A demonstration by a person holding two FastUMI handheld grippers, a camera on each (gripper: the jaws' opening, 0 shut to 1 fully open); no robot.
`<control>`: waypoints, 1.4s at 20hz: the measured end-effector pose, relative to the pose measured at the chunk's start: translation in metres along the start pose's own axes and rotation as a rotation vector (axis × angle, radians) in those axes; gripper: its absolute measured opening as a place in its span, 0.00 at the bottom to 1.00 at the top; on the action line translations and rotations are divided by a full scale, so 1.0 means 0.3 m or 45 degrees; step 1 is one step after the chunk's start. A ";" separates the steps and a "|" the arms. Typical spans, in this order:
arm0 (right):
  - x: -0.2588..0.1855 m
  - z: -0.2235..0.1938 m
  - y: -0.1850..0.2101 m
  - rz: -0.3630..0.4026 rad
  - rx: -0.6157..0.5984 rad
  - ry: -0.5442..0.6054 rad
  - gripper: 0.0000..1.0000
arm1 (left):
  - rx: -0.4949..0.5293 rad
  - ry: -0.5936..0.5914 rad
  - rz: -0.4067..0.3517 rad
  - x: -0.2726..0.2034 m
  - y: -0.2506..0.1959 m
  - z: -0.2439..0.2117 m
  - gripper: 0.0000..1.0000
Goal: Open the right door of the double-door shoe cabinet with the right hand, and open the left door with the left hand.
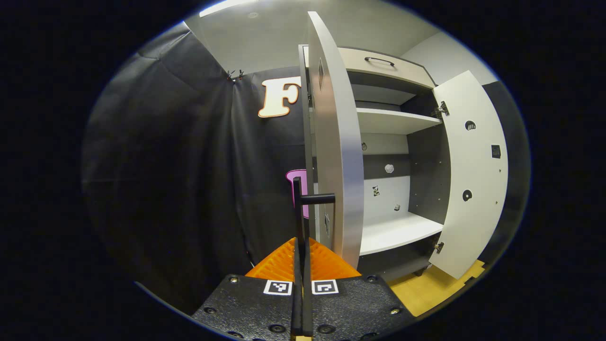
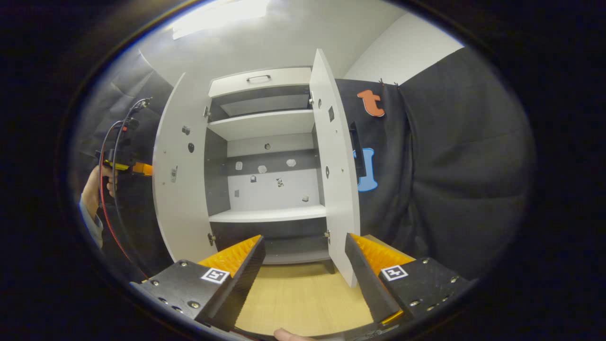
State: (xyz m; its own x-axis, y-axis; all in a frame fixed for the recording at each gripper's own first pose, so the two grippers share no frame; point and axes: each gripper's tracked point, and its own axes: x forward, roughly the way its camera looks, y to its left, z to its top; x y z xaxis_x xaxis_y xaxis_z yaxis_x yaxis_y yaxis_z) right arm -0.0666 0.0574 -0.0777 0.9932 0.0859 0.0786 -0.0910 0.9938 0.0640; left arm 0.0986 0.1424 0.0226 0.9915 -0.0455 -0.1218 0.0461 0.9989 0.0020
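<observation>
The white shoe cabinet (image 2: 265, 125) stands with both doors swung wide, showing bare shelves and a grey back. In the left gripper view the left door (image 1: 336, 142) is seen edge-on, and my left gripper (image 1: 303, 244) is shut on its black bar handle (image 1: 297, 208). The right door (image 1: 473, 175) hangs open at the far side. In the right gripper view my right gripper (image 2: 303, 274) is open and holds nothing, a short way in front of the cabinet's base. The right door (image 2: 334, 166) with its black handle (image 2: 357, 149) stands just beyond the right-hand finger. The left door (image 2: 180, 175) hides most of the other gripper (image 2: 123, 161), held by a hand (image 2: 94, 189).
A drawer with a dark handle (image 2: 258, 77) tops the cabinet. Black cloth (image 2: 450, 166) walls the booth on both sides, close behind each open door. Pale wood floor (image 2: 303, 293) runs from the cabinet's foot toward me. Red and black cables (image 2: 106, 208) hang from the other gripper.
</observation>
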 end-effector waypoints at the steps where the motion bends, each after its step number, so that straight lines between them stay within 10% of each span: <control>1: 0.003 0.000 -0.001 0.000 0.002 -0.001 1.00 | -0.001 -0.002 -0.001 0.000 -0.003 0.001 0.01; 10: 0.002 -0.006 -0.010 -0.003 0.009 0.006 1.00 | -0.028 -0.029 0.008 -0.032 0.004 0.008 0.07; 20: -0.003 -0.002 -0.007 -0.006 0.010 0.012 1.00 | -0.040 -0.041 0.022 -0.201 -0.018 -0.025 0.75; 28: -0.001 0.007 0.019 0.004 0.009 0.011 1.00 | -0.067 -0.133 -0.013 -0.296 -0.135 -0.038 0.92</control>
State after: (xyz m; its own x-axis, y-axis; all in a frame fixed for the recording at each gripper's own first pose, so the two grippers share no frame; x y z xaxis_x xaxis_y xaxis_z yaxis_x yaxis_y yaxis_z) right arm -0.0674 0.0629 -0.0753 0.9935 0.0898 0.0704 -0.0947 0.9930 0.0704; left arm 0.0073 0.1060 0.0220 0.9984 -0.0535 -0.0175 0.0525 0.9973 -0.0514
